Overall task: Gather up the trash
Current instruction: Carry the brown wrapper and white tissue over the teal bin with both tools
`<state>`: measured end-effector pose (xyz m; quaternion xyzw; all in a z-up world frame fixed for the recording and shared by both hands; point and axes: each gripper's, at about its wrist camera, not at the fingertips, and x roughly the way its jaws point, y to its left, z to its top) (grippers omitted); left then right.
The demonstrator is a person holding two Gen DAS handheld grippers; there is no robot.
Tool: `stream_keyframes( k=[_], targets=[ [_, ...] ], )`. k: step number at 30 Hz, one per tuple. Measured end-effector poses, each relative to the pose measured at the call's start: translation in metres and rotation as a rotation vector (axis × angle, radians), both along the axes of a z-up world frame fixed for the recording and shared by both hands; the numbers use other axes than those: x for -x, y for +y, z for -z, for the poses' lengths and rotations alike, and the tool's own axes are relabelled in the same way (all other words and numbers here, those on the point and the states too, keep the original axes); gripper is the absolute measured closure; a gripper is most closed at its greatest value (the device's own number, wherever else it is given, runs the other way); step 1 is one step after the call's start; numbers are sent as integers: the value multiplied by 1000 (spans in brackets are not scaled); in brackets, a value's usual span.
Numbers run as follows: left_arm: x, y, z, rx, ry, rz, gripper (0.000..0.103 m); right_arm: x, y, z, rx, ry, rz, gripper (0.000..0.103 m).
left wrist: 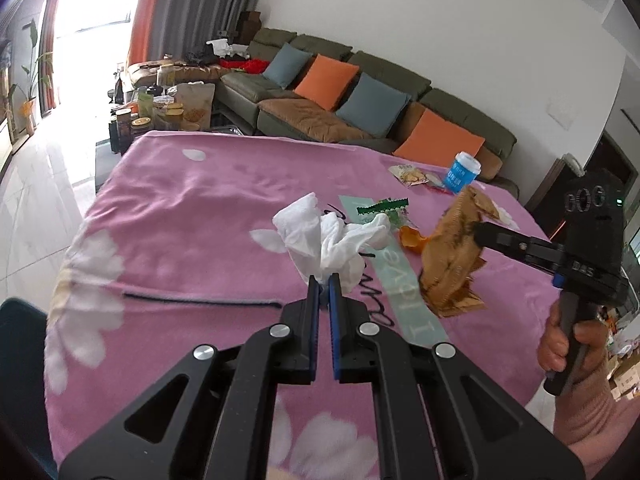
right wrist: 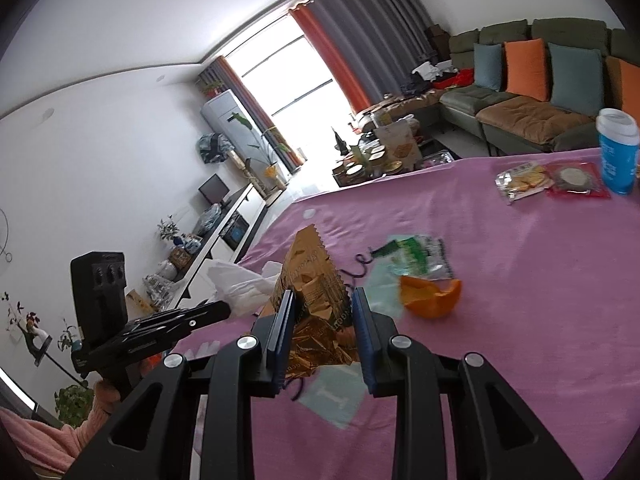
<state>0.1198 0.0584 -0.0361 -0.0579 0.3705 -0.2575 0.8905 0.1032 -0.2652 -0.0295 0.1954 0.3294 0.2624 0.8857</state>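
Pink flowered cloth (left wrist: 192, 208) covers the desk before a green sofa (left wrist: 360, 80). Crumpled white tissue (left wrist: 320, 236) hangs pinched in the left gripper (left wrist: 325, 282), whose fingers are pressed together; the right gripper (right wrist: 322, 300) fingers clamp a creased gold wrapper (right wrist: 308, 280). Orange peel (right wrist: 430, 296) and a blue cup (right wrist: 618, 152) sit on the cloth.

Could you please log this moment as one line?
left gripper: shut on tissue | right gripper: shut on wrapper | orange peel: on table

Soft fleecy pink blanket (left wrist: 180, 200), crumpled white paper tissue (left wrist: 320, 236), glossy crinkled gold foil wrapper (right wrist: 316, 304), matt black plastic grippers
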Motion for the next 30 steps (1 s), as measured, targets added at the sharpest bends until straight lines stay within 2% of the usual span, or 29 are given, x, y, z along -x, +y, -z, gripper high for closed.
stream_keyframes(
  k=[16,30],
  targets=[
    [61,73,-9,35,-29,-117,98,-6,49,-3,3,7,-115,76],
    [95,122,-13,48,-29,-229,98,-11,103,-5,13,12,-221,76]
  ],
)
